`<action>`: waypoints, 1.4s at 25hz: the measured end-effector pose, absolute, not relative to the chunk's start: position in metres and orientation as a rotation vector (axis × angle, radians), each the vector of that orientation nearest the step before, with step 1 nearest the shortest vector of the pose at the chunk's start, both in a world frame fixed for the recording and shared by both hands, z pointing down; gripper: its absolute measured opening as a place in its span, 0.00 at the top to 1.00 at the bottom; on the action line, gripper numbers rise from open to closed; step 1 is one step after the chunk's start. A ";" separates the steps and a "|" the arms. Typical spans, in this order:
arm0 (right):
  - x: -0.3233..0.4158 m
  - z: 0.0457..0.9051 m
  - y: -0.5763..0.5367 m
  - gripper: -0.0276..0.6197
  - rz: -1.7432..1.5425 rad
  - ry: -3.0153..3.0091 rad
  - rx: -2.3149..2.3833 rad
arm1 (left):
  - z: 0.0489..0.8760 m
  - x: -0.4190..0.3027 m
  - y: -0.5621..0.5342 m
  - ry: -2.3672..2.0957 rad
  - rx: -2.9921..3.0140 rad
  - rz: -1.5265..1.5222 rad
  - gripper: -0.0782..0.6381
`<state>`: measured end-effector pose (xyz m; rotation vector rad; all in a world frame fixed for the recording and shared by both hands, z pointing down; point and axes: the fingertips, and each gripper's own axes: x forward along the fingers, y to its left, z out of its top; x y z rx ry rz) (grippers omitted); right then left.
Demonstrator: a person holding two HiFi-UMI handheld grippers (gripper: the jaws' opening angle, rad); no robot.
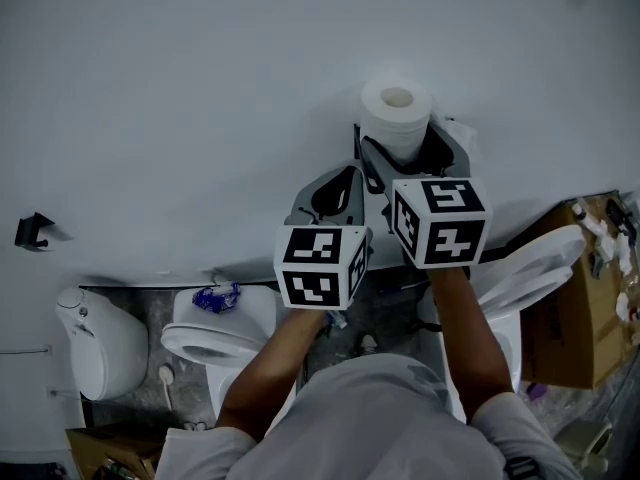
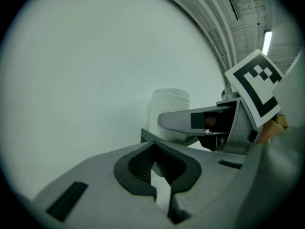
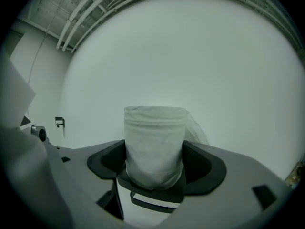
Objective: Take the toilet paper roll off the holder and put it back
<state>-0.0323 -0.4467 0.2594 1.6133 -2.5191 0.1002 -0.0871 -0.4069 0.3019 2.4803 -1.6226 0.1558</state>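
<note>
A white toilet paper roll (image 1: 397, 113) (image 3: 155, 142) stands upright on a dark holder (image 3: 151, 195) fixed to the pale wall. My right gripper (image 1: 405, 150) (image 3: 155, 160) is open, its dark pads (image 3: 108, 162) flanking the roll's lower half without squeezing it. A loose flap of paper hangs off the roll's right side. My left gripper (image 1: 335, 186) (image 2: 153, 149) hovers just left of the roll, shut and empty, tips touching. In the left gripper view the roll (image 2: 170, 104) shows behind a grey finger of the right gripper (image 2: 190, 120).
Below, white toilets (image 1: 215, 333) (image 1: 530, 268) and another white fixture (image 1: 95, 343) stand on the floor. A cardboard box (image 1: 590, 313) sits at the right. A small black hook (image 1: 35, 230) sticks out of the wall at the left.
</note>
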 end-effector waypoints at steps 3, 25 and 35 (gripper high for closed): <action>-0.033 0.260 -0.447 0.40 0.098 -2.519 1.607 | 0.301 -0.088 -0.407 -1.621 2.484 0.153 0.88; -0.027 0.242 -0.431 0.41 0.056 -2.574 1.598 | 0.295 -0.085 -0.390 -1.615 2.491 0.124 0.88; -0.020 0.237 -0.407 0.41 0.031 -2.582 1.615 | 0.294 -0.081 -0.373 -1.610 2.503 0.127 0.88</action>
